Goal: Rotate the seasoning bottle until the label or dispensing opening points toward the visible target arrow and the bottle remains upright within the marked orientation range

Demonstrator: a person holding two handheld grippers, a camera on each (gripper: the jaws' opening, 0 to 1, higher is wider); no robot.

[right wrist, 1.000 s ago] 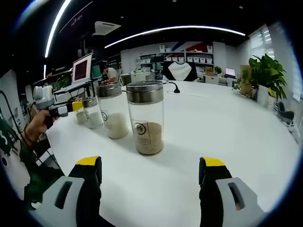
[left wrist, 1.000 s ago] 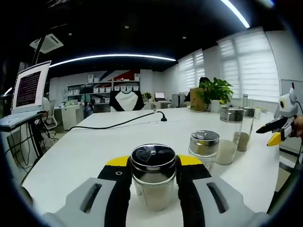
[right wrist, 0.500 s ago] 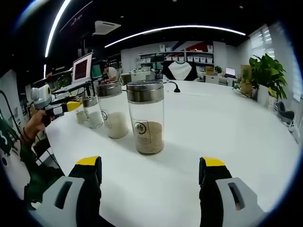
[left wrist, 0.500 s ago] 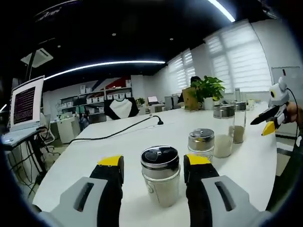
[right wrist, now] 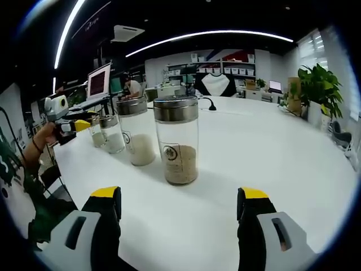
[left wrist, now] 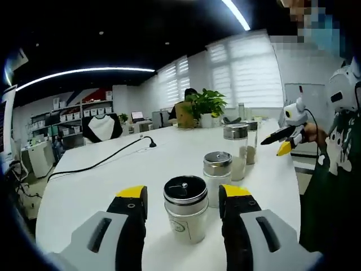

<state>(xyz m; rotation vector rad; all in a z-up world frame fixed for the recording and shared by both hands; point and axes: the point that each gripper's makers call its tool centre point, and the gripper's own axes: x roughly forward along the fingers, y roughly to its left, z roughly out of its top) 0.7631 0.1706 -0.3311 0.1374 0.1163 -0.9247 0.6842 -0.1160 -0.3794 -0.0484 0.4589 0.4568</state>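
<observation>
We held the left gripper (left wrist: 183, 199) wide, its jaws either side of the short seasoning bottle (left wrist: 185, 208) without touching it; the bottle stood upright on the white table (left wrist: 101, 180). Our right gripper (right wrist: 180, 204) also gaped wide, facing a taller jar (right wrist: 177, 139)

Logo on nearest seasoning bottle (left wrist: 185, 210) too small to read; laptop (left wrist: 4, 130) cut off by edge.
</observation>
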